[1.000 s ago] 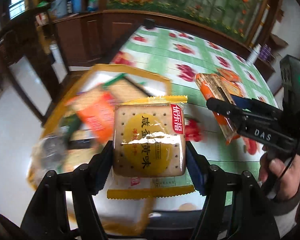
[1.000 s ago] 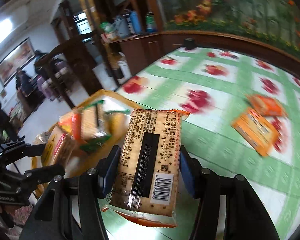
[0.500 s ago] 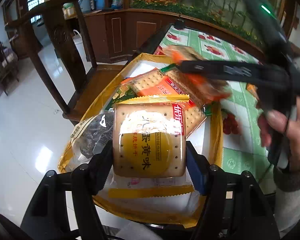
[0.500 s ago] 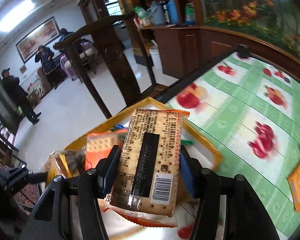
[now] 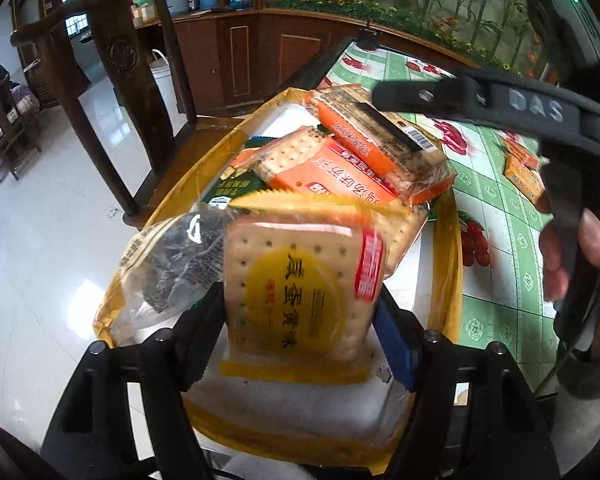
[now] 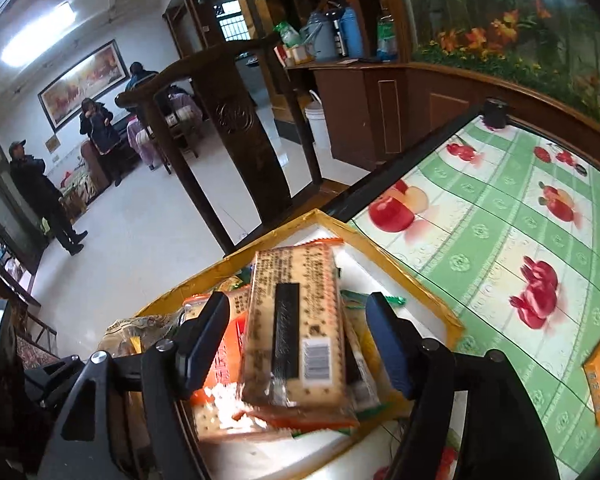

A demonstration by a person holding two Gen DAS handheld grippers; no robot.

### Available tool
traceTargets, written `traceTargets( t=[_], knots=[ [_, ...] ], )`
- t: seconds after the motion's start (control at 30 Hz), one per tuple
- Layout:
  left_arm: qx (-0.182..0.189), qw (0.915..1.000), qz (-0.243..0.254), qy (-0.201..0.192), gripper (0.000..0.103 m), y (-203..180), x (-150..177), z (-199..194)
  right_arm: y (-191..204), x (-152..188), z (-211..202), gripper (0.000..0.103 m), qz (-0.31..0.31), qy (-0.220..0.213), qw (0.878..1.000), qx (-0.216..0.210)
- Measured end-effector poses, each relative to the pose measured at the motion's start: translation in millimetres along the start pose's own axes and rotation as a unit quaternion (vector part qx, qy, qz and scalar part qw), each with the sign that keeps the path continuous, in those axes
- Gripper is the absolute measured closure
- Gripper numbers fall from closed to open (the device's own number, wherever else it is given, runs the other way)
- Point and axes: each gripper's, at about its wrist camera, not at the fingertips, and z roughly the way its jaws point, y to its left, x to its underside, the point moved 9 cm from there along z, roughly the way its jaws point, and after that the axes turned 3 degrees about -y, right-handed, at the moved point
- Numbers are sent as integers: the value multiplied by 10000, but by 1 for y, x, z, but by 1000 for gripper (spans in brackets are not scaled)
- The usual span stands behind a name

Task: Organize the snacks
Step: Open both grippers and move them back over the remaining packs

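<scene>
While both cracker packs hang over the yellow tray, my fingers have just been spreading. The yellow pack sits loosely between my left gripper fingers, tilting toward the pile. The barcode pack has dropped from my right gripper, fingers apart and clear. Two more snacks wait on the table; tray rim crowds my withdrawal.

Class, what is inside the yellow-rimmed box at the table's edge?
The yellow-rimmed box holds stacked cracker packets, a clear bag of dark snacks and a green packet. Anything beneath the pile is hidden.
</scene>
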Motion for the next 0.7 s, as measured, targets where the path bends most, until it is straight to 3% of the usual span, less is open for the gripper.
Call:
traceTargets(
  t=[0.1, 0.17, 0.3, 0.57, 0.7],
  knots=[
    [-80, 9998, -1, -185, 29, 3, -4, -10, -5, 5, -3, 31, 97, 19, 10000, -10],
    [-146, 9993, 37, -344, 22, 2, -8, -17, -8, 9, -7, 31, 139, 1, 9999, 6],
    [-156, 9984, 98, -526, 21, -5, -16, -25, -14, 14, -16, 30, 273, -62, 9996, -35],
    [3, 9976, 288, -633, 21, -38, -29, -23, -42, 27, -50, 26, 670, -255, 9974, 38],
    [95, 9970, 433, -629, 20, -62, -36, -19, -64, 38, -70, 25, 811, -333, 9957, 292]
  ],
)
